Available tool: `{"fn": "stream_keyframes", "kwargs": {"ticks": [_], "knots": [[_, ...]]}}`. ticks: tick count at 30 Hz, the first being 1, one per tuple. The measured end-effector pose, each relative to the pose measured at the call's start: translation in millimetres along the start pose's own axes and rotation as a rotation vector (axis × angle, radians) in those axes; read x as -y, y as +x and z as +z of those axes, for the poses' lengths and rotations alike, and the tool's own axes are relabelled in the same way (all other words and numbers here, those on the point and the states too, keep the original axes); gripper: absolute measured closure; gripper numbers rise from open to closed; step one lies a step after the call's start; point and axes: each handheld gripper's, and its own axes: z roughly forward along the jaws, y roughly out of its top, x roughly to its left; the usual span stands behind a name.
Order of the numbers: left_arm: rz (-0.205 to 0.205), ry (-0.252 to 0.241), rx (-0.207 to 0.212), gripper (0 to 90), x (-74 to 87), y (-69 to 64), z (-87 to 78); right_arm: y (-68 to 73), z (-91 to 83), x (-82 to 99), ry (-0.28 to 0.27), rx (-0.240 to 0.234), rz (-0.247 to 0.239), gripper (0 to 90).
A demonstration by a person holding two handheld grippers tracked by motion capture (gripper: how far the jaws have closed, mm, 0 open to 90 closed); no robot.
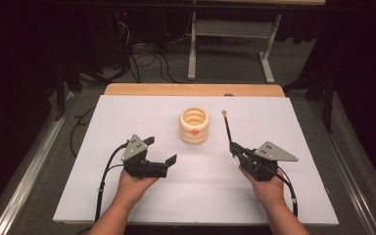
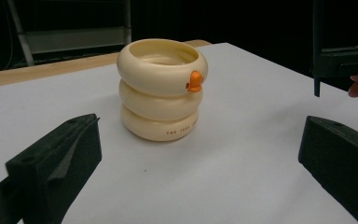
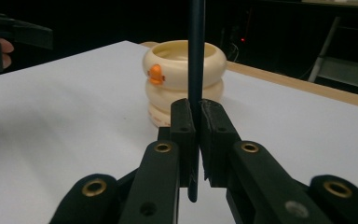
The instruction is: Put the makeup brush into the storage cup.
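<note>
The cream ringed cup (image 1: 194, 125), formed as three stacked rings with a small orange duck bill on its front, is taken as the reference point; it stands upright near the middle of the white sheet (image 1: 127, 205). The right gripper (image 1: 234, 147) is held to the right of the cup and nearer the person, its jaws clenched on a thin dark stick (image 1: 227, 128). The stick is gripped close to its lower end and rises past the jaws, with a pale tip at the top, just beside the cup but apart from it. The left gripper (image 1: 161, 150) is held to the left of the cup and nearer the person, jaws spread wide with nothing between them.
</note>
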Motion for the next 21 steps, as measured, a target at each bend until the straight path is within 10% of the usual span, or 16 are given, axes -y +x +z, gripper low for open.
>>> {"fn": "stream_keyframes", "kwargs": {"ticks": [21], "knots": [[0.015, -0.018, 0.022, 0.0, -2.5, -8.1, -3.3, 34.3, 20.7, -1.5, -0.031, -0.077, -0.053, 86.8]]}}
